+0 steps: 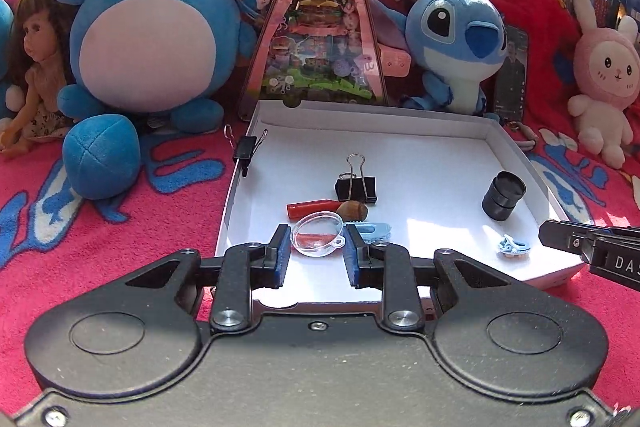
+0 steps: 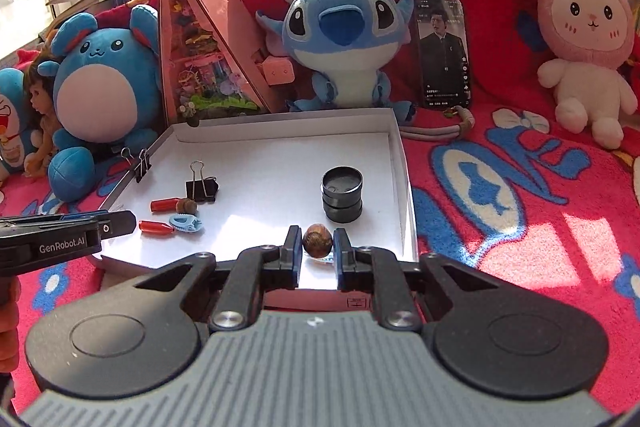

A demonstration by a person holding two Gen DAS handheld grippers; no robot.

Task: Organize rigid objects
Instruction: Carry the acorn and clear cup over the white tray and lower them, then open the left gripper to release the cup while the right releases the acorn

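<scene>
A white shallow box [image 1: 516, 155] [image 2: 400, 163] lies on the red blanket. It holds a black binder clip [image 1: 356, 187] [image 2: 200, 187], a red tube [image 1: 308, 207] [image 2: 164, 204], a brown nut [image 1: 353, 211] [image 2: 187, 205], a black cylinder [image 1: 503, 195] [image 2: 342, 193], and blue clips [image 1: 514, 247] [image 2: 185, 223]. My left gripper [image 1: 317, 241] is open around a clear round lid [image 1: 318, 234]. My right gripper [image 2: 317, 243] is shut on a brown nut [image 2: 317, 242] just above the box floor.
A second binder clip [image 1: 246, 147] [image 2: 142, 163] grips the box's left wall. Plush toys [image 1: 156, 39] [image 2: 340, 39], a doll [image 1: 36, 67], a pink triangular toy box [image 1: 320, 19] and a phone [image 2: 444, 55] stand behind the box. Bookshelves are at the back.
</scene>
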